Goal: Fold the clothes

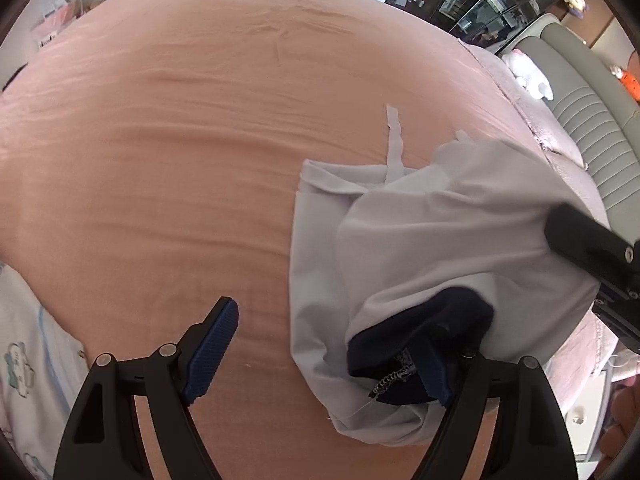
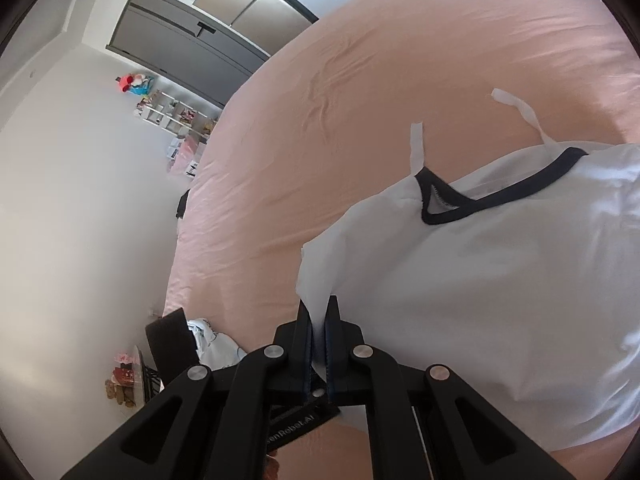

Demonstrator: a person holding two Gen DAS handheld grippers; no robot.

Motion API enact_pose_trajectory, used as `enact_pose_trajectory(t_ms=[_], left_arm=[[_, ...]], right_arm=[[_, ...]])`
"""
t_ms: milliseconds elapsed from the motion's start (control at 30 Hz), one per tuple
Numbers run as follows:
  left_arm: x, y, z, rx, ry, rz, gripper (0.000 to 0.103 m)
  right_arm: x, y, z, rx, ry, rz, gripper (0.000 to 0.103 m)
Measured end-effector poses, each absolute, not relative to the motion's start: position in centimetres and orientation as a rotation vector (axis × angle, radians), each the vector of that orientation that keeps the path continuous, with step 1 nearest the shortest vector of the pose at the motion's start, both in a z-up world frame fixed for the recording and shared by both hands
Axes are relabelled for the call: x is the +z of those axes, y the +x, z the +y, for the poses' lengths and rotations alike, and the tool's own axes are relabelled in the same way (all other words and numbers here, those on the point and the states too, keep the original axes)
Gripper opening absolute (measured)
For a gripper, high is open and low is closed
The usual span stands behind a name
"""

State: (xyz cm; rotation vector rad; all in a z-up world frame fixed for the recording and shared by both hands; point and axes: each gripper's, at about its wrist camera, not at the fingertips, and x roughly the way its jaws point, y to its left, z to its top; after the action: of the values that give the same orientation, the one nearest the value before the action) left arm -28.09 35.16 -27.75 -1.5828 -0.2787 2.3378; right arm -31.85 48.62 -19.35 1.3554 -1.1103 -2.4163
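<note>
Lying bunched, white garment [image 2: 500, 280] shows navy trim [image 2: 500, 192].

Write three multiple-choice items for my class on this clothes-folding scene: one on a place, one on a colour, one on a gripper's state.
1. Where does the pale white garment with ties lie?
A. on the peach-pink bed sheet
B. on a wooden floor
C. in a basket

2. What colour is the garment's neckline trim?
A. red
B. dark navy
C. yellow

3. How is the right gripper?
A. wide open
B. out of view
C. shut on the garment's edge

Answers: 1 A, sheet surrounds the garment; 2 B, a dark band edges the neck; 3 C, white cloth is pinched between its pads.
</note>
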Motion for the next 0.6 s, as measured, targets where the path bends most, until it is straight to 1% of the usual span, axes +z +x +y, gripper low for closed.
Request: enact_pose_trajectory(t_ms=[100, 233, 267, 333, 367, 533, 600], left_arm=[[-26.5, -27.7, 33.6, 2.371, -1.574, -0.294, 0.081], [-25.8, -27.8, 32.0, 2.458, -1.609, -0.213, 0.081], [-25.7, -27.6, 31.4, 2.449, -1.626, -0.242, 0.081], [-24.3, -27.0, 30.7, 2.410, -1.572, -0.334, 0.081], [-23.5, -26.5, 30.5, 2.391, -1.543, -0.346, 0.081], [-19.9, -24.8, 31.9, 2.314, -1.415, -0.314, 0.081], [-19.7, -25.2, 33.2, 2.324, -1.397, -0.268, 0.081]], right_arm=[[-19.4, -31.6, 49.7, -2.442, 1.368, -1.100, 0.003], [-20.2, -31.2, 50.7, -2.355, 1.328, -1.203, 0.003], [-20.3, -31.3, 50.4, -2.356, 1.337, -1.190, 0.003], [-20.4, -31.6, 49.7, -2.369, 1.352, -1.142, 0.003], [-20.3, -31.7, 49.4, -2.384, 1.356, -1.119, 0.003], [-20.2, -32.1, 49.1, -2.387, 1.358, -1.115, 0.003], [-20.0, -31.8, 49.0, -2.402, 1.354, -1.097, 0.003]])
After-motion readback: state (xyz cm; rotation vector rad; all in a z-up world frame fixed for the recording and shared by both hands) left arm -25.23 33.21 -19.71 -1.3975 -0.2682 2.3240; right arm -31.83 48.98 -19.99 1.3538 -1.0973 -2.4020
